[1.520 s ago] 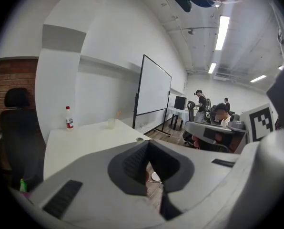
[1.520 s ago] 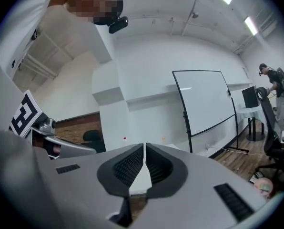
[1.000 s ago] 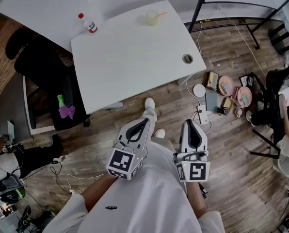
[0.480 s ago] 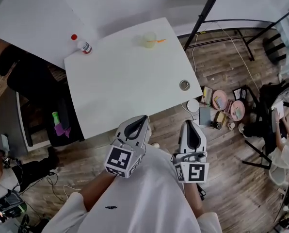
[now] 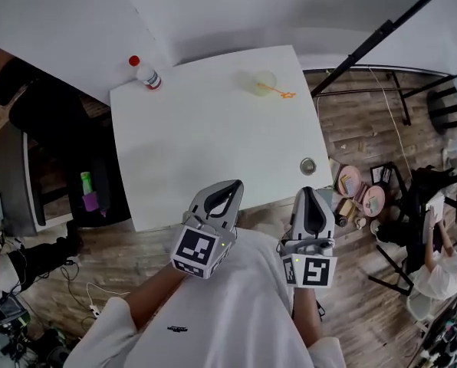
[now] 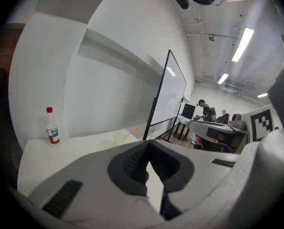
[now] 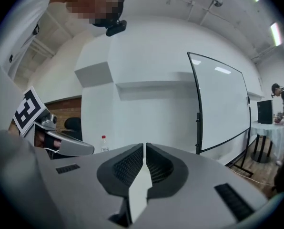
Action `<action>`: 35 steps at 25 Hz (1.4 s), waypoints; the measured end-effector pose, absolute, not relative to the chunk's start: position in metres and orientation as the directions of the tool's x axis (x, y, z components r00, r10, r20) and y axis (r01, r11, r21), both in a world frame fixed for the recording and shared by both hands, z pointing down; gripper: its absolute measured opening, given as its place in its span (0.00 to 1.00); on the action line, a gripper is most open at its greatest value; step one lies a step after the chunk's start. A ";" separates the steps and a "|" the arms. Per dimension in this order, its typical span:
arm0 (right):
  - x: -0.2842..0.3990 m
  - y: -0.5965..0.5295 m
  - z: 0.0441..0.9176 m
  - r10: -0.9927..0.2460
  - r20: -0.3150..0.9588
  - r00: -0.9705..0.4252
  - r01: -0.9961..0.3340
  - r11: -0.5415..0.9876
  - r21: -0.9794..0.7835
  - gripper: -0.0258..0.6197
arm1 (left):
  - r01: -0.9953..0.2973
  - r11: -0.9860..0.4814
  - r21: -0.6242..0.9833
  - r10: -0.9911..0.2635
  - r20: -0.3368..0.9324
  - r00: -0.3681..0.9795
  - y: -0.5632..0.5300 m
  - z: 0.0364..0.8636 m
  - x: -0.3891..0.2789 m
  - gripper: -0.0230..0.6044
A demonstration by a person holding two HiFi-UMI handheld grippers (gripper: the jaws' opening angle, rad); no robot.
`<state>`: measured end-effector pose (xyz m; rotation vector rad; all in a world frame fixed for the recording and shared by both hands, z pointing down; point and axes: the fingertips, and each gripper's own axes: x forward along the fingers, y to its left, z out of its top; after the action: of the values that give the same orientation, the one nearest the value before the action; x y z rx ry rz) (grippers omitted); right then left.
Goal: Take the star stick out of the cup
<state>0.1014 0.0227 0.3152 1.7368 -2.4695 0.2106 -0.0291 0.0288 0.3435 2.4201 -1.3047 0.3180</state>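
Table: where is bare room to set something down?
The table is bare across its middle and near edge, between the bottle far left, the cup with star stick far right and the cable hole near right. Crowded: the floor clutter beside it.

Bright, even light from ceiling strips; soft shadows, fisheye warp, dark corners.

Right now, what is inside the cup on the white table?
An orange star stick pokes out of the cup. The cup's bottom is too small and blurry to see.

White table — orange star stick, red-capped bottle.
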 end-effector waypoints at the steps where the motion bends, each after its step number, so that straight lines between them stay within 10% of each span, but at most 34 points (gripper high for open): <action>1: 0.099 0.016 0.315 -0.922 0.175 -0.344 -0.939 0.342 -0.043 0.05 | -0.837 -0.502 0.219 -0.751 0.369 0.548 0.024 0.345 -0.029 0.04; 35: 0.088 -0.150 0.384 -0.824 0.269 -0.499 -0.864 0.496 -0.084 0.31 | -0.920 -0.309 0.242 -0.756 0.524 0.392 -0.078 0.400 -0.024 0.04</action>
<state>0.0880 -0.1496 0.3838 1.4543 -2.5448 0.3087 -0.0243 -0.0784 0.4002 2.1512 -1.4325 0.4296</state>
